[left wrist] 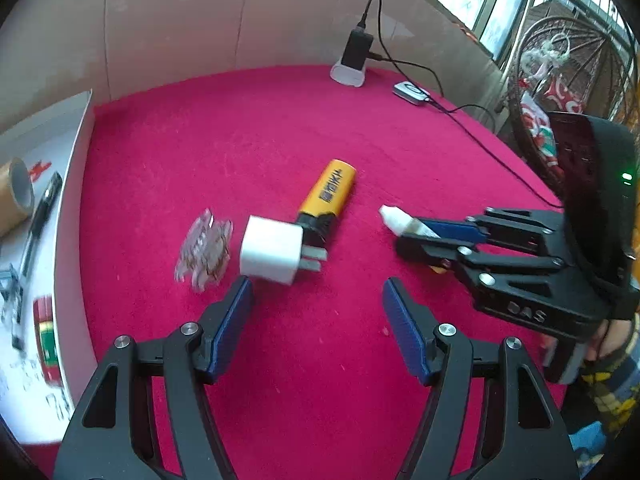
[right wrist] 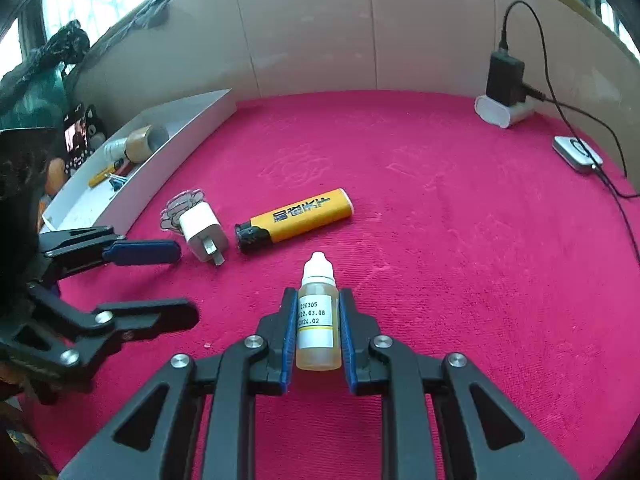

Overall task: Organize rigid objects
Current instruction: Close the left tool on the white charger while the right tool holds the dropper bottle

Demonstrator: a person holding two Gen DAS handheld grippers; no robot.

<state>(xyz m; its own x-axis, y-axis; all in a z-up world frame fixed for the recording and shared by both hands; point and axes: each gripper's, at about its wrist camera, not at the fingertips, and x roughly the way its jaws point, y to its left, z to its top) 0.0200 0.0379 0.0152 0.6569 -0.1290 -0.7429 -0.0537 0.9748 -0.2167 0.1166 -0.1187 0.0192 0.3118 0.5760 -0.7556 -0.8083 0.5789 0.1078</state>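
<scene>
Gripping the small dropper bottle [right wrist: 319, 316], your right gripper [right wrist: 319, 320] has its 2 blue pads pressed on the bottle's sides; the white cap pokes out ahead of the fingertips, and the label's printed dates are only partly readable. In the left wrist view that bottle [left wrist: 394, 218] shows just its cap and shoulder, the rest hidden by the right gripper [left wrist: 416, 232].

Your left gripper [left wrist: 316, 300] stands with its fingers apart and nothing between them, just short of the white charger plug [left wrist: 272, 250]. The plug lies against the black end of the orange lighter [left wrist: 328, 196]. Beside the plug sits a clear plastic piece [left wrist: 206, 250], blurred, so you cannot tell what it is.

The white tray [right wrist: 176, 152] runs along the left edge of the red cloth [right wrist: 440, 220]; its contents are cut off and smeared in the left view, though a roll of tape [right wrist: 140, 144] is clear from the right.

At the far side, a black adapter on a white base [left wrist: 352, 60] and a small silver device [left wrist: 410, 92] trail black cables. Beige panels back the table, with windows beyond.
</scene>
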